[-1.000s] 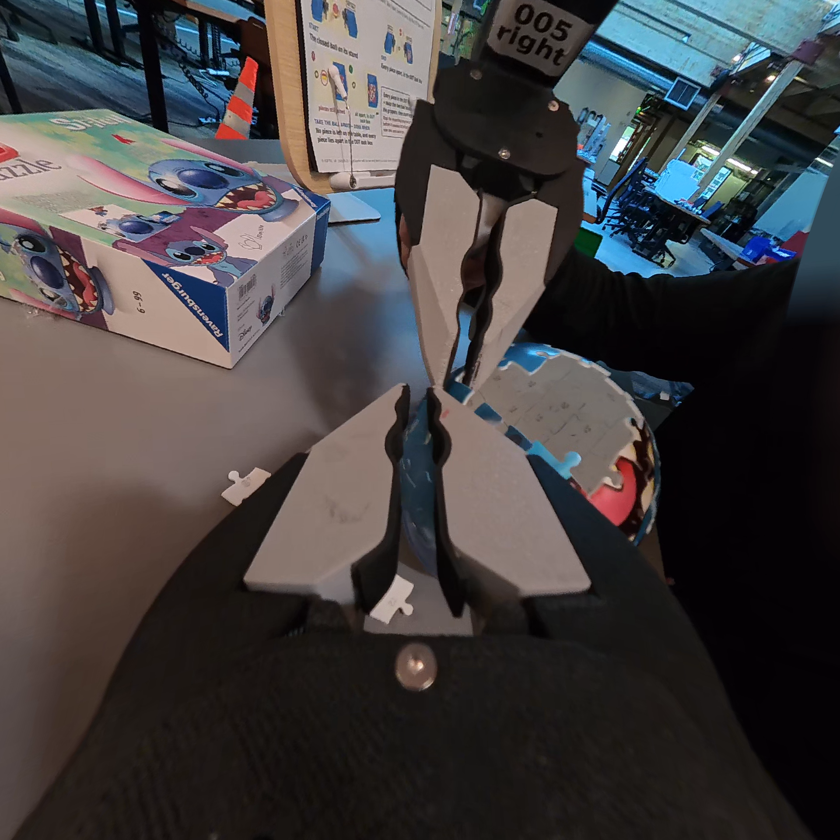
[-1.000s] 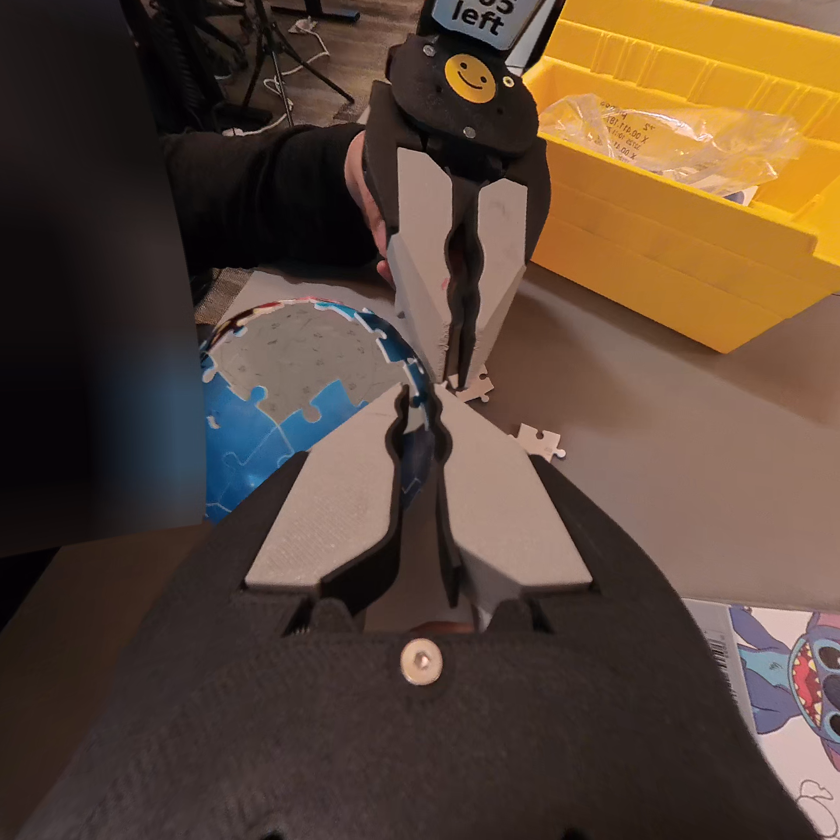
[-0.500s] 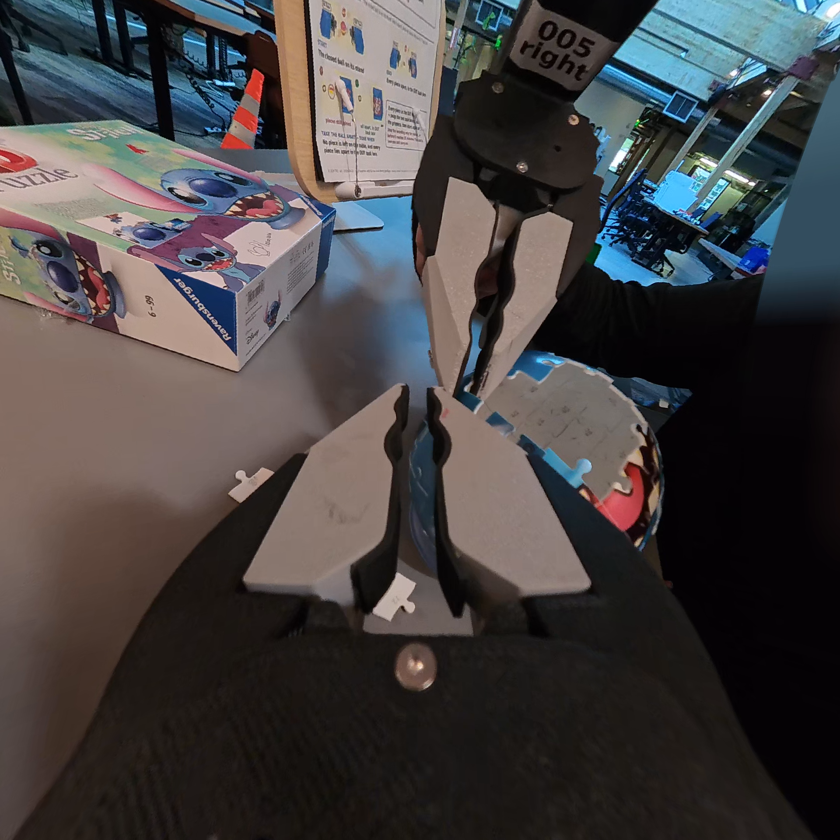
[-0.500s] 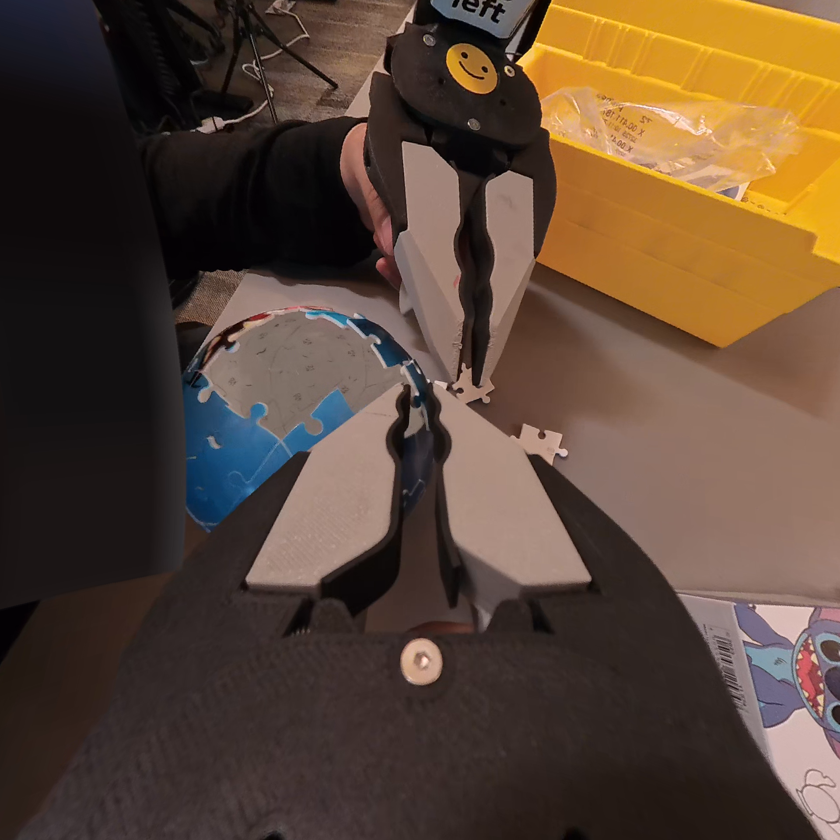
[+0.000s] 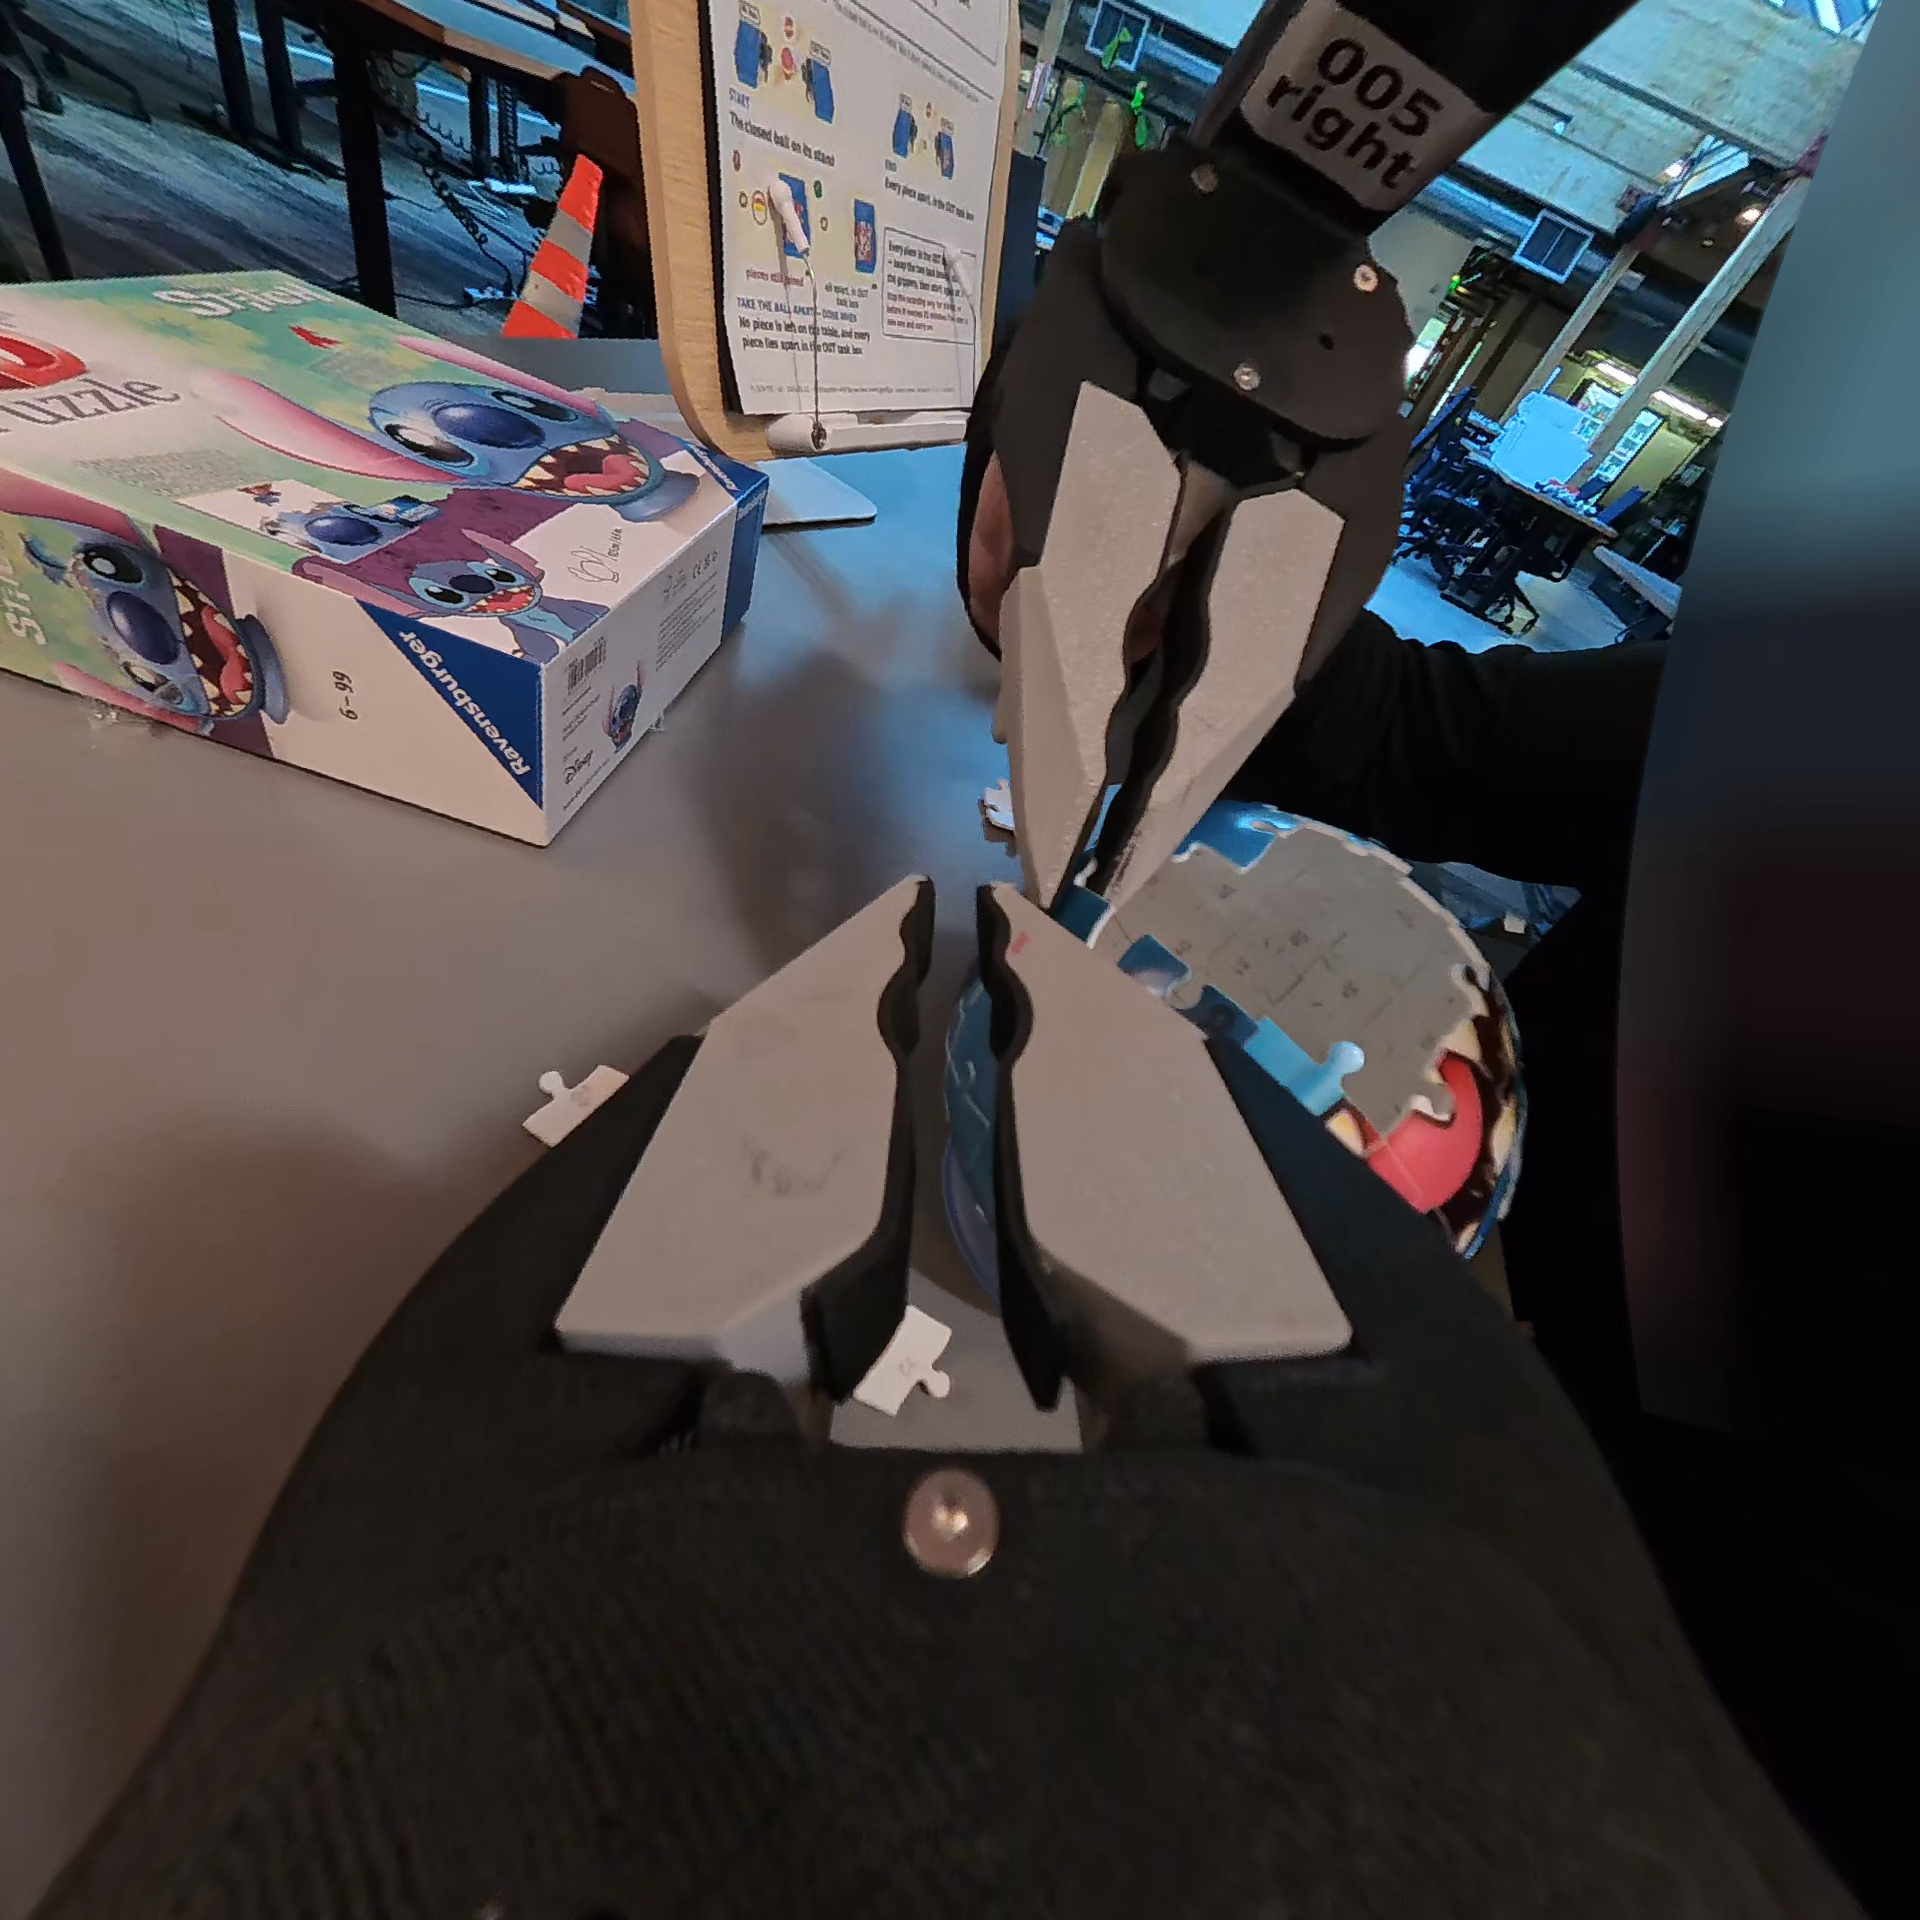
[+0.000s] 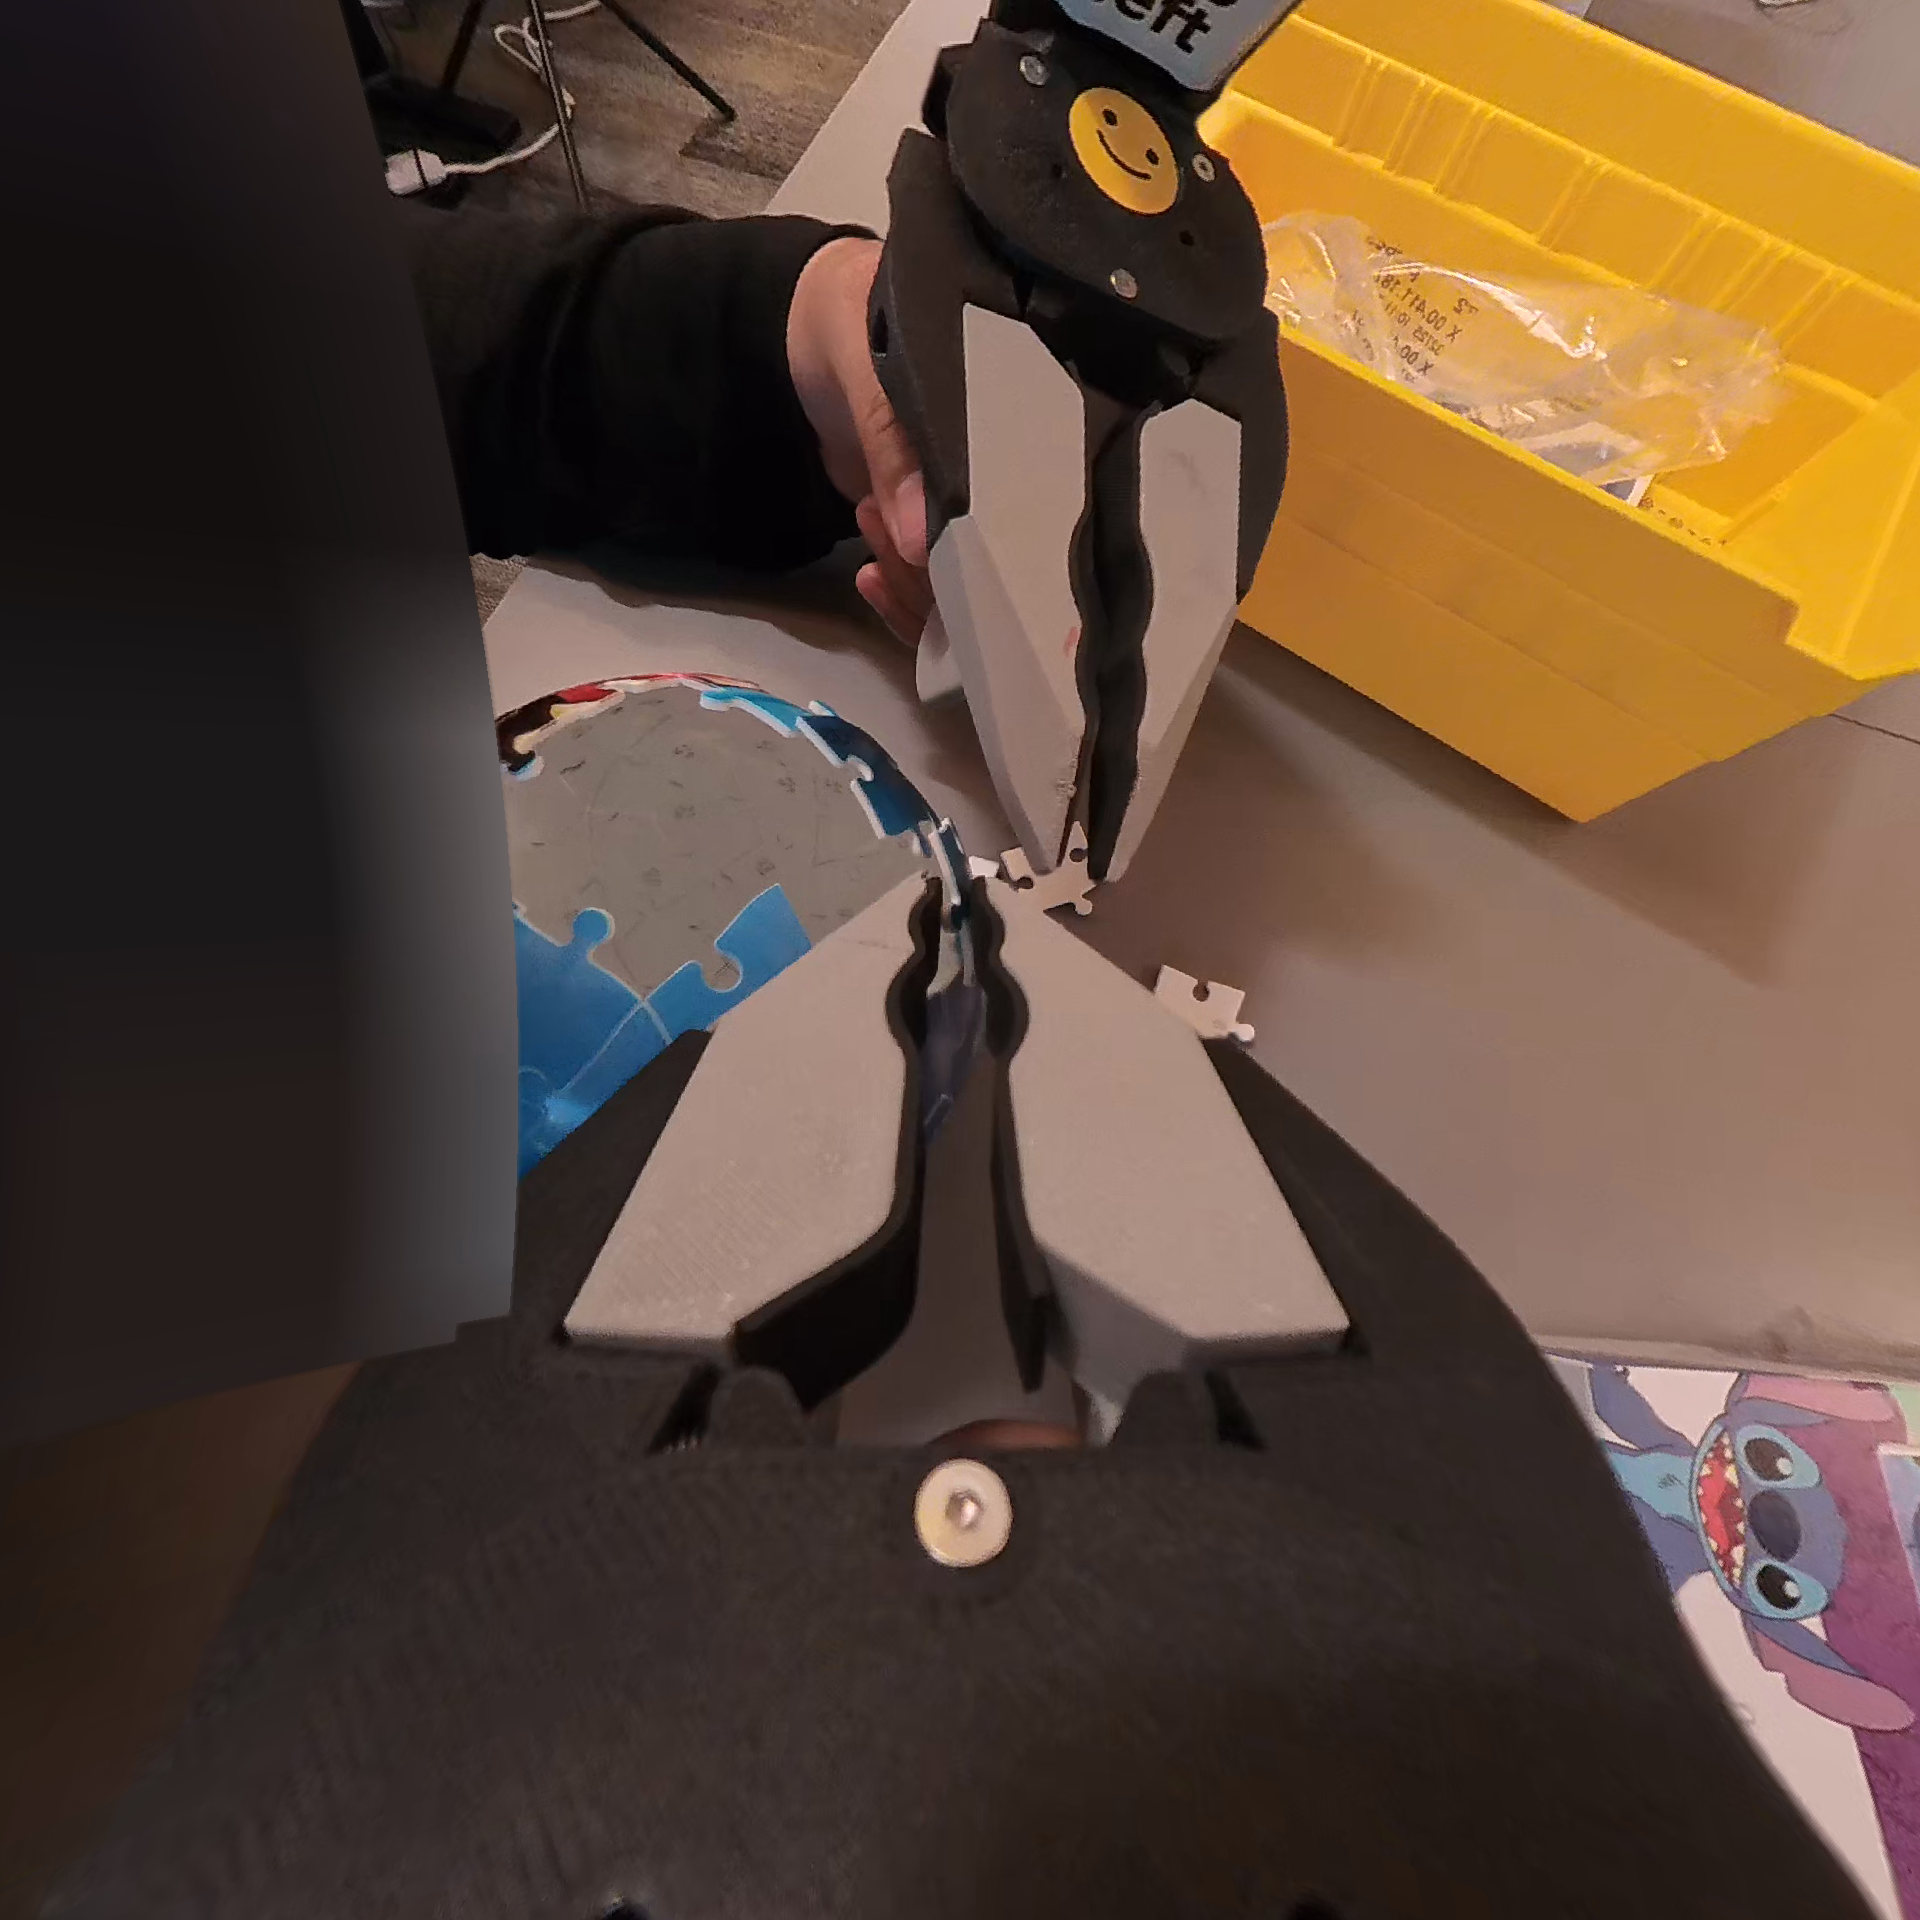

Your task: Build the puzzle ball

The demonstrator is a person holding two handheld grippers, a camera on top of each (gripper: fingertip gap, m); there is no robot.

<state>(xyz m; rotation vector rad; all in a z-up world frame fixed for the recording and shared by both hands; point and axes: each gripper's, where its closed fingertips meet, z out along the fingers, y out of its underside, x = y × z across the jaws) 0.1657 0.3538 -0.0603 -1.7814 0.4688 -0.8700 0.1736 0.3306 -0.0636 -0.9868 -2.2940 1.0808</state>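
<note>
The half-built puzzle ball (image 6: 665, 894) sits on the grey desk (image 6: 1455, 1018) near its edge, open side up, so its grey inside and jagged blue rim face the person working on it. The right tongs (image 6: 954, 896) are pressed together on that rim at the side nearest the yellow bin (image 6: 1558, 540), pinching the shell's thin wall; to my eye this steadies the ball so it cannot roll while a piece goes in. The left tongs (image 6: 1081, 847) come down steeply just beside the ball, closed on a small white piece (image 6: 1055, 883) held by its upper edge, its tabs hanging free. That piece is just off the rim, right next to the right tongs' tips, and whether it touches the ball yet I cannot tell. Holding it by one edge leaves the other tabs clear to slot in.

Another loose piece (image 6: 1205, 1003) lies face down on the desk a little farther from the ball, toward the bin. The puzzle box (image 5: 343, 561) lies flat well away on the ball's other side, with an instruction sheet (image 5: 852, 197) propped upright beyond it.
</note>
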